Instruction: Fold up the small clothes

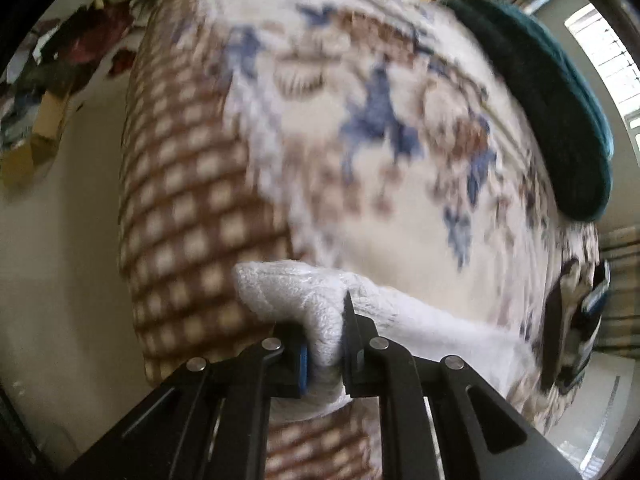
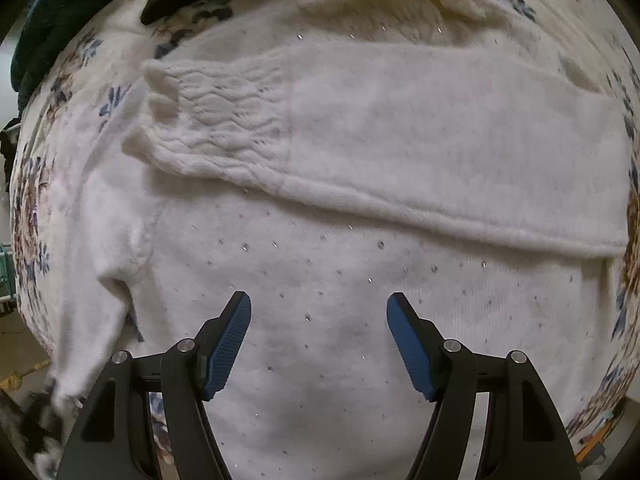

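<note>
A white knit sweater (image 2: 320, 280) with tiny sparkles lies spread on a floral blanket (image 2: 28, 208). One sleeve (image 2: 360, 136) with a ribbed cuff is folded across its body. My right gripper (image 2: 319, 344) is open and empty, hovering just above the sweater's body. My left gripper (image 1: 326, 356) is shut on the white sweater's other cuff (image 1: 296, 300), held at the edge of the blanket-covered surface (image 1: 360, 120). The left wrist view is motion-blurred.
A dark teal garment (image 1: 552, 112) lies on the far side of the blanket, and it also shows in the right wrist view (image 2: 52, 20). A checked brown blanket side (image 1: 180, 208) drops to the pale floor (image 1: 60, 280). Clutter (image 1: 60, 80) sits by the far wall.
</note>
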Demonstrator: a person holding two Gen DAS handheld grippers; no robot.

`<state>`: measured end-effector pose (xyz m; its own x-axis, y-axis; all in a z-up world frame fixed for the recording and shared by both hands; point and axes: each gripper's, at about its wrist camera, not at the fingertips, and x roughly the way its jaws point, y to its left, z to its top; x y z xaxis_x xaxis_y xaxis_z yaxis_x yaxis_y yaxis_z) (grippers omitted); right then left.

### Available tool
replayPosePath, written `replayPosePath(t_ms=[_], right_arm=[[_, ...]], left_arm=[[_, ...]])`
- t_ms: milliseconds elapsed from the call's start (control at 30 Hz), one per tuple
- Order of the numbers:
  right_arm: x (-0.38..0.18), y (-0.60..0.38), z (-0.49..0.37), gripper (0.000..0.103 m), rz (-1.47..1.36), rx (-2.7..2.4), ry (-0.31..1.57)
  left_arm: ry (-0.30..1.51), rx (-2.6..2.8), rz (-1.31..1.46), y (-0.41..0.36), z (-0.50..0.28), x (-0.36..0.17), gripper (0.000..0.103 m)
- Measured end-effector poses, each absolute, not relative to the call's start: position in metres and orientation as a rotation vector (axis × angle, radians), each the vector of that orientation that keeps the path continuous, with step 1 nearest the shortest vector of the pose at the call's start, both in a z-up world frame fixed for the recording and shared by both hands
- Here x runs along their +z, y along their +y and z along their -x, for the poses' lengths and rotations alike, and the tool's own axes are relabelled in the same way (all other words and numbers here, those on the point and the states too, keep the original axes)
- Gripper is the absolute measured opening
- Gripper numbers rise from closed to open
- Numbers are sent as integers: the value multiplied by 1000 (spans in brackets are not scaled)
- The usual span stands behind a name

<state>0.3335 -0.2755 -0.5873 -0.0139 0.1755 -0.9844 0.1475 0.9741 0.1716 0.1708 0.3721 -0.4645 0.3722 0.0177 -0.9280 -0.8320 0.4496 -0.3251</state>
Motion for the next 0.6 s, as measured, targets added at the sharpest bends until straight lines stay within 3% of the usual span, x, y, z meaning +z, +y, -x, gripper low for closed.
replayPosePath(t_ms=[167,233,300,333,367,600], right_arm=[[-586,-273,-336,72,-263,20,1593],[-584,-275,-332,72,-273,20,1593],[-580,-276,-331,72,-279,25,1594],[-577,-275,-332,72,-280,29,1592],[-572,-275,-338,72,-278,30,1592],[-579,-280,-326,72,-296,14,1614]], left_arm=[[1061,658,1024,411,-179,-497,15],[1042,649,1143,421,-158,-505,22],[974,641,1267,415,-132,-505,39],[940,648,1319,411,-119,-506,58],[910,659,1369,404,-105,-507,65],[892,676,1495,374,-114,-535,66]])
